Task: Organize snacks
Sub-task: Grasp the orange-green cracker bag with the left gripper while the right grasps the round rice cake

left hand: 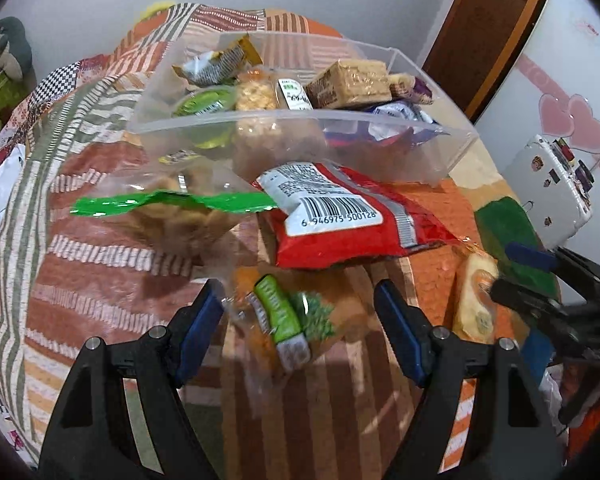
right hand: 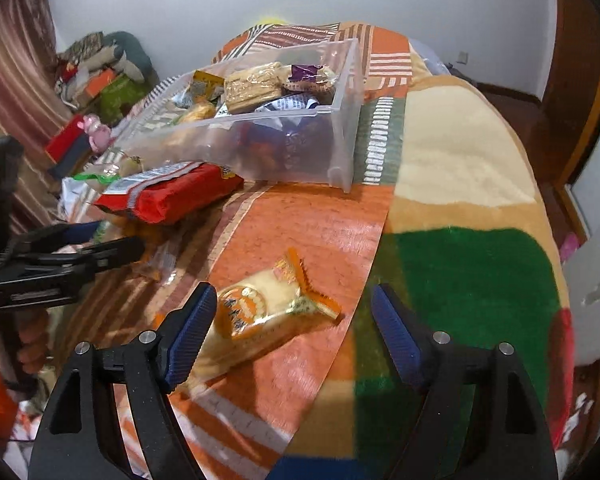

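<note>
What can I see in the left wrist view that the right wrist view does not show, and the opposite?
Only the left wrist view shows the small green snack packet between the open left gripper. Only the right wrist view shows the pink toy and the open right gripper around the yellow pastry packet. Both show the clear bin and the red bag.

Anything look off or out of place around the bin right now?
Nothing is spilled or torn. The red packet lies propped askew against the clear bin, not inside. Three more packets sit loose on the blanket, outside the bin.
</note>
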`<action>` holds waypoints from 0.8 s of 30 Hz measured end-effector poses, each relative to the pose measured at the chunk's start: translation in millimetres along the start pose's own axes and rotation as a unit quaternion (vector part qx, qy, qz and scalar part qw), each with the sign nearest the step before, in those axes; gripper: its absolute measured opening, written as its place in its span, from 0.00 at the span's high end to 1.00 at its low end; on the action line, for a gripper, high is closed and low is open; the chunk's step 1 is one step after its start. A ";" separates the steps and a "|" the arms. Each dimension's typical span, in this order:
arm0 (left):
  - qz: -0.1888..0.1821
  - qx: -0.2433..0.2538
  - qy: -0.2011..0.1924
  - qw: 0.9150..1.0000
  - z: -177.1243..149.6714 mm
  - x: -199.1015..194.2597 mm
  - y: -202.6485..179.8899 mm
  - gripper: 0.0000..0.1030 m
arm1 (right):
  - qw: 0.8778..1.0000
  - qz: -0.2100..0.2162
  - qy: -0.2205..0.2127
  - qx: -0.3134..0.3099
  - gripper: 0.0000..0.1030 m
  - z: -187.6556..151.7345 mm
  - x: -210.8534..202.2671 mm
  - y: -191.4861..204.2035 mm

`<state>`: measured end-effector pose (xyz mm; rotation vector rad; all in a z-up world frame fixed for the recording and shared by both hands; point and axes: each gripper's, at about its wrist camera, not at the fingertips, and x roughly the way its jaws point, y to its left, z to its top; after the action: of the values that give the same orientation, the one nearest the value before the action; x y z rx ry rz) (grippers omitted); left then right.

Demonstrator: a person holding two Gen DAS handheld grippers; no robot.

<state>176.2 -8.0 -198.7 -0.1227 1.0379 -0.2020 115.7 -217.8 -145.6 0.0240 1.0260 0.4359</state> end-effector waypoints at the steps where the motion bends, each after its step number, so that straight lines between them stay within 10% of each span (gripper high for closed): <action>1: 0.000 -0.004 0.004 1.000 0.1 4.7 -0.4 0.25 | 1.000 0.006 0.001 0.002 0.25 -2.0 -0.6 1.9; 19: -0.010 -0.003 -0.024 1.000 -41.5 -32.8 11.9 0.43 | 0.998 0.045 0.025 -0.020 0.25 8.2 41.9 38.7; 24: 0.000 0.001 -0.039 0.999 -48.2 -51.0 14.8 0.44 | 0.997 0.017 0.020 -0.072 0.48 0.9 39.1 48.7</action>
<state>111.0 17.6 -183.0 -0.1273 0.9593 -0.1976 117.1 -159.0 -166.5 -0.0970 1.0316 0.5431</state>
